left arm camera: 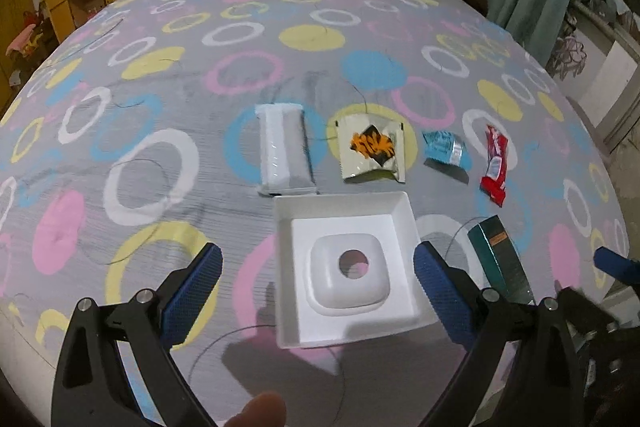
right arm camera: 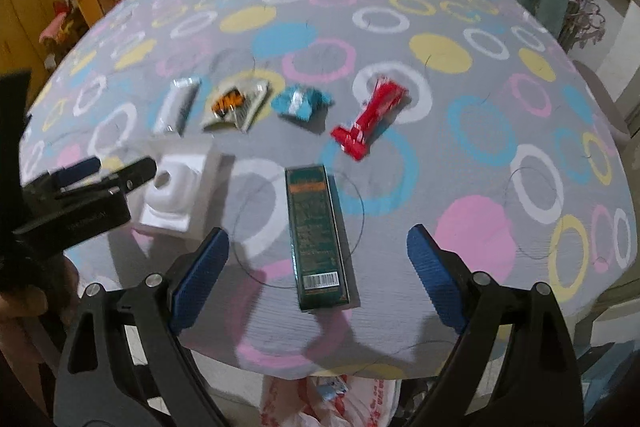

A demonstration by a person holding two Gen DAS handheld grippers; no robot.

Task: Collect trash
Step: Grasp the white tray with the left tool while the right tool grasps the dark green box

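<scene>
Wide apart, the left gripper [left arm camera: 318, 285] spreads its blue textured pads either side of a white square moulded-plastic tray [left arm camera: 348, 269] with a rounded, holed hump, holding nothing. Likewise the right gripper [right arm camera: 318, 269] gapes empty around a dark green rectangular cardboard box [right arm camera: 318, 239], just right of the tray on the circle-patterned grey bedsheet [left arm camera: 160, 99]. Beyond the tray lie a glossy white-and-grey plastic pouch [left arm camera: 284, 151], a crinkled cream wrapper with an orange-black print [left arm camera: 372, 149], a crumpled blue foil wrapper [left arm camera: 446, 151] and a red shiny wrapper [left arm camera: 495, 165].
</scene>
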